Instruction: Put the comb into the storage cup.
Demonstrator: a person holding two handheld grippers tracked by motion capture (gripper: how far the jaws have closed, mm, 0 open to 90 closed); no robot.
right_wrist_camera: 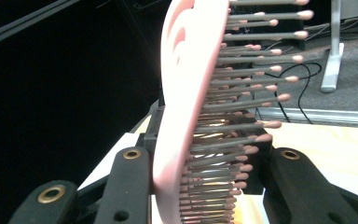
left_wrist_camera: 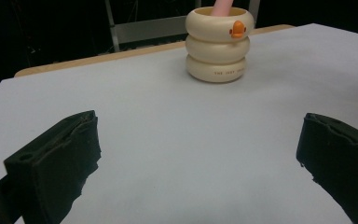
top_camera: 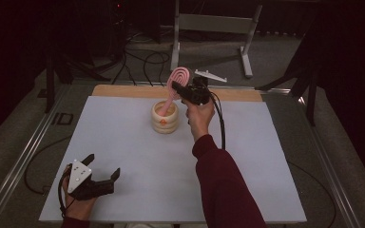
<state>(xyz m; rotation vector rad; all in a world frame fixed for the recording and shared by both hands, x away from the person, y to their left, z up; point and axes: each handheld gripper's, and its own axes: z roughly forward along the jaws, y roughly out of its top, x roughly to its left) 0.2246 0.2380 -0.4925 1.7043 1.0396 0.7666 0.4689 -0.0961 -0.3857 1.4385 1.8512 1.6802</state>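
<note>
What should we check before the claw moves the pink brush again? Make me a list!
1. Right claw is shut on the pink hairbrush: ok.
2. Brush handle sits inside the cream ringed cup: ok.
3. Cup stands upright on the white mat: ok.
4. Left claw is open, holds nothing, and is far from the cup: ok.
5. Handle rests on the cup bottom: cannot tell.
6. Bristles bent by the claw: cannot tell.

A lab or recording studio set-up.
Black curtains [top_camera: 24, 57] ring a white-topped counter [top_camera: 138, 156] on grey carpet, with loose cables [top_camera: 142, 59] and a metal stand [top_camera: 214, 28] behind it.
</note>
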